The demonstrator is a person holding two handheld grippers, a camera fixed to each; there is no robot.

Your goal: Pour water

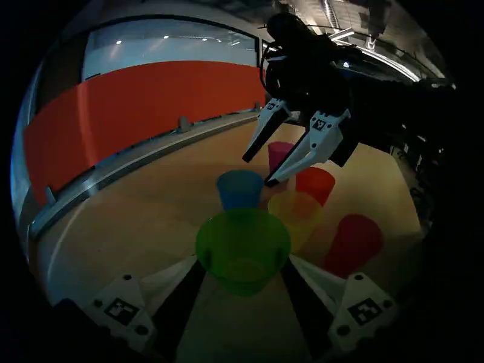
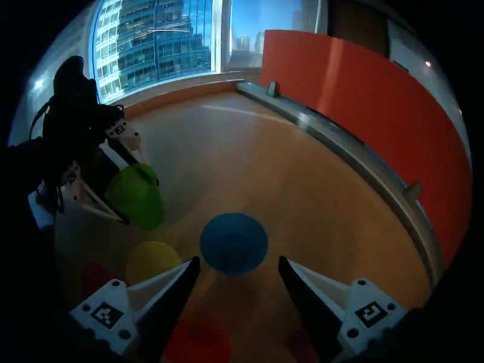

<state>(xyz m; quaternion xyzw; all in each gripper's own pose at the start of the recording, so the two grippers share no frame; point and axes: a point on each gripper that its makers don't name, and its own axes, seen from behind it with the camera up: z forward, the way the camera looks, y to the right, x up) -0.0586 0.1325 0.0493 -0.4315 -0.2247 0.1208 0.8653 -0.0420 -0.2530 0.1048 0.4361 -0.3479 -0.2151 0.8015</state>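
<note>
A translucent green cup [image 1: 242,242] sits between my left gripper's [image 1: 242,259] fingers, which press on both its sides; the right gripper view shows the same cup [image 2: 136,196] held at the left by that gripper [image 2: 139,199]. A blue cup [image 2: 234,243] stands on the wooden table just ahead of my right gripper [image 2: 237,261], whose fingers are spread wide with nothing between them. In the left gripper view the right gripper [image 1: 258,170] hangs open above the blue cup [image 1: 240,189]. I cannot see any water.
Other cups stand close together: magenta [image 1: 279,154], orange [image 1: 314,184], yellow [image 1: 296,212] and red [image 1: 354,242]. A metal rail [image 1: 139,160] and an orange wall panel [image 1: 145,109] border the table [image 2: 254,157]. Windows [image 2: 157,42] lie beyond.
</note>
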